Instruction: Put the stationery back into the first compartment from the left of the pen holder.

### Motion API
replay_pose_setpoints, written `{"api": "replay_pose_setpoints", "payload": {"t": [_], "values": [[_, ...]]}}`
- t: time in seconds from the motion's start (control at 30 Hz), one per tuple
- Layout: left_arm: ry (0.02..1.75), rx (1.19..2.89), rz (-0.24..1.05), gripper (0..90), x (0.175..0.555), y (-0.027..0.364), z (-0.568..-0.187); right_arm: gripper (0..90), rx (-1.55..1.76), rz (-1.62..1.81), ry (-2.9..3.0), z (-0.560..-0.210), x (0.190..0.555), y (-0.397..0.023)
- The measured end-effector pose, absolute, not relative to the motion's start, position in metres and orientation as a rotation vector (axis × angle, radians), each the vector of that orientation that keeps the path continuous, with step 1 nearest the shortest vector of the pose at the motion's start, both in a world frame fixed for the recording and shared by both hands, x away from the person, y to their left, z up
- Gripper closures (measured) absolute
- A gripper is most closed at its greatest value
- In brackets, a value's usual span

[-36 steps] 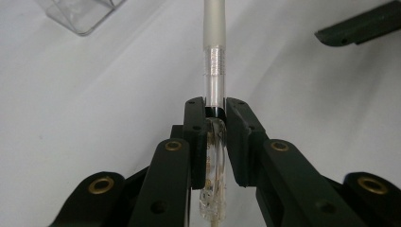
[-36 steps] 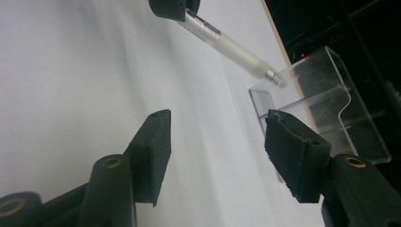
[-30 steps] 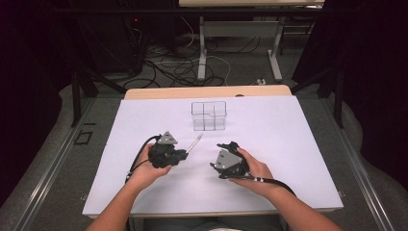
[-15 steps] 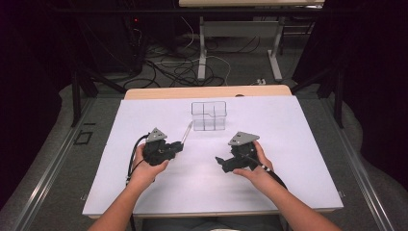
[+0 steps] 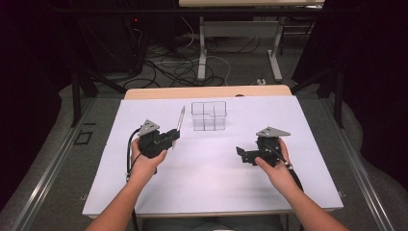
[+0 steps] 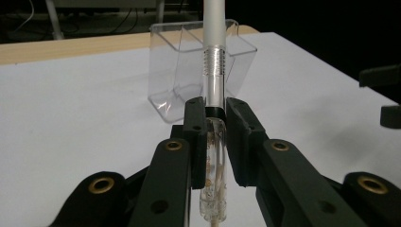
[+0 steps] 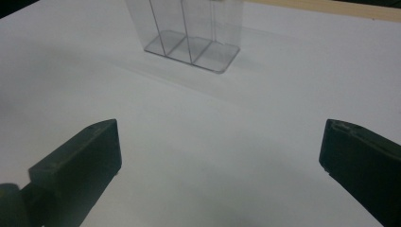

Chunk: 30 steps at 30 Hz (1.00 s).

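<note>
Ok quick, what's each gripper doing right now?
Left gripper: closed on the clear-barrelled white pen.
Right gripper: open, holding nothing; its jaws have just been opening.

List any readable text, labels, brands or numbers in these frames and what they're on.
No readable text on anything.
Pen clamped in the left tongs: white cap and clear barrel, no print visible.
Clear divided holder: unmarked.
White table cover: blank.
Right tongs, open: plain black, no marking.
Grey plates on the tongs, seen from the high view: no lettering legible at that size.
</note>
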State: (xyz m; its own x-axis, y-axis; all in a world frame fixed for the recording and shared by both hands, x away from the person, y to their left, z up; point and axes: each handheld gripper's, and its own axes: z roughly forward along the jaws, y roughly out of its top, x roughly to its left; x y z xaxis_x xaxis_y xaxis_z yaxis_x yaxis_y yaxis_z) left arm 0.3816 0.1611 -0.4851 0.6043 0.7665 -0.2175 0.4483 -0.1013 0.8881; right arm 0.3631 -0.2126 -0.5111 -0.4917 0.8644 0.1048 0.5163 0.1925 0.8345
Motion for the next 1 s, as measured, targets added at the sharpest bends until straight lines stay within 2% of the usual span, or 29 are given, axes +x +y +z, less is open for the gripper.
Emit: {"api": "replay_pose_setpoints", "payload": {"t": [0.5, 1.0], "values": [[0.937, 1.655, 0.424, 79.6, 0.418, 0.130, -0.431, 0.0, 1.319, 1.188, 1.984, -0.513, 0.359, -0.247], [0.945, 1.619, 0.498, 79.6, 0.447, 0.105, -0.421, 0.0, 1.358, 1.207, 1.973, -0.522, 0.361, -0.250]]}}
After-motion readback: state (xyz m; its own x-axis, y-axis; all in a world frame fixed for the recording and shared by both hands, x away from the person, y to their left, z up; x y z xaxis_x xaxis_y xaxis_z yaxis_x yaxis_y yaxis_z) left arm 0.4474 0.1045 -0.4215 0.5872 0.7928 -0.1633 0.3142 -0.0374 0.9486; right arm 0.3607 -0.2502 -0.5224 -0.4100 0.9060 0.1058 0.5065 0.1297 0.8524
